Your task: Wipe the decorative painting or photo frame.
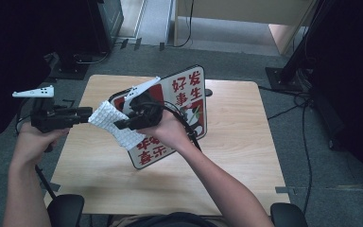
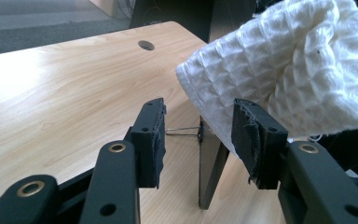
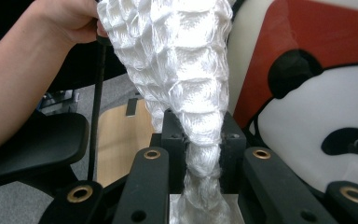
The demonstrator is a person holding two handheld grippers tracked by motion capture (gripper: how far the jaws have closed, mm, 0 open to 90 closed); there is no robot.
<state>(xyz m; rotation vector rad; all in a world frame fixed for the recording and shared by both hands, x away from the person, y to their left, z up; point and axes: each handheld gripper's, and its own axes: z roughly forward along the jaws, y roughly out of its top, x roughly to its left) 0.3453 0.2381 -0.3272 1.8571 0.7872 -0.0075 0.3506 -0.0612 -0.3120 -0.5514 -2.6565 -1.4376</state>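
Observation:
A white waffle-weave cloth (image 1: 109, 121) hangs in the air over the left part of the wooden table (image 1: 236, 142). My right gripper (image 1: 123, 125) is shut on it; in the right gripper view the cloth (image 3: 177, 56) is bunched between the jaws of the right gripper (image 3: 203, 135). My left gripper (image 1: 87, 115) comes in from the left with its tip at the cloth's left edge. It is open (image 2: 198, 121), and the cloth (image 2: 284, 60) lies just above and behind its right pad, with the gap empty. Behind the cloth stands a panda sign board (image 1: 189, 101) with red characters.
The sign board (image 3: 317, 93) leans on a dark prop (image 2: 209, 168) on the table (image 2: 65, 84). A cable hole (image 2: 145, 45) is in the tabletop. Chair armrests (image 1: 66, 208) (image 1: 288, 215) flank the near edge. Black stands and cables (image 1: 302, 109) are on the floor to the right.

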